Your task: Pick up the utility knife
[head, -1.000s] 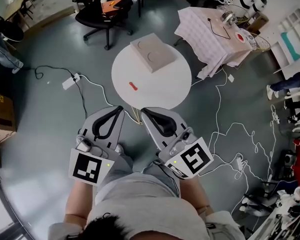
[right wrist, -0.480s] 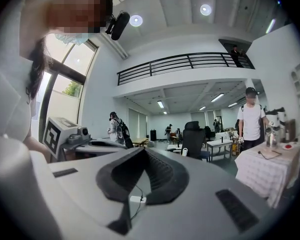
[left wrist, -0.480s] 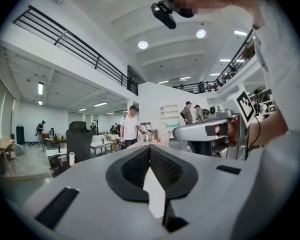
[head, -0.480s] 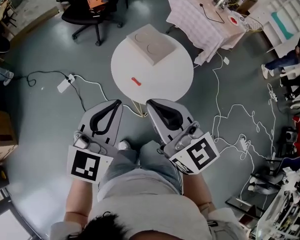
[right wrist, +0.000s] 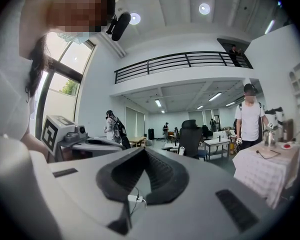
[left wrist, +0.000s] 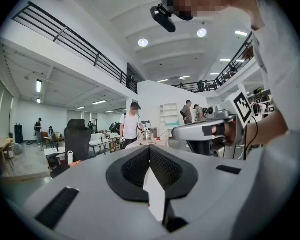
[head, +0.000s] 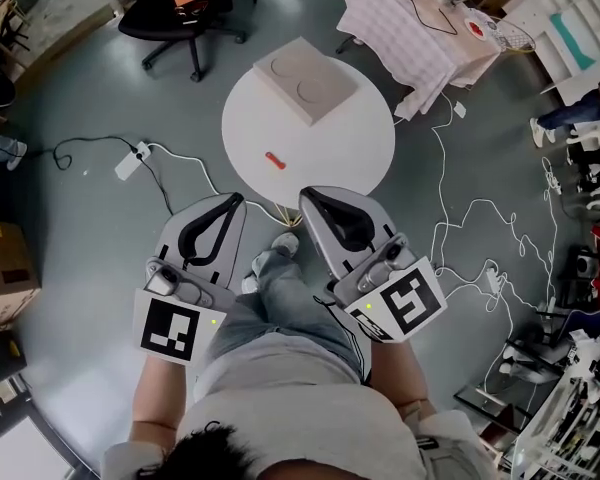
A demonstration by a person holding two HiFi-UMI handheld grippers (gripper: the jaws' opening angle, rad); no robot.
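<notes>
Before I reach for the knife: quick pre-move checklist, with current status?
1. Target located: ok. The utility knife lies flat on the round table.
2. Space around it: ok. The beige board sits apart at the far edge, and nothing touches the knife.
3. Left gripper empty: ok. Its jaw tips meet with nothing between them.
4. Right gripper empty: ok, same state.
5. Jaws ready to grasp: not ok. Both are shut, so one has to be opened first.
6. Position: not ok. Both grippers are short of the table edge, over the floor.
7. Blade retracted: cannot tell, too small.
</notes>
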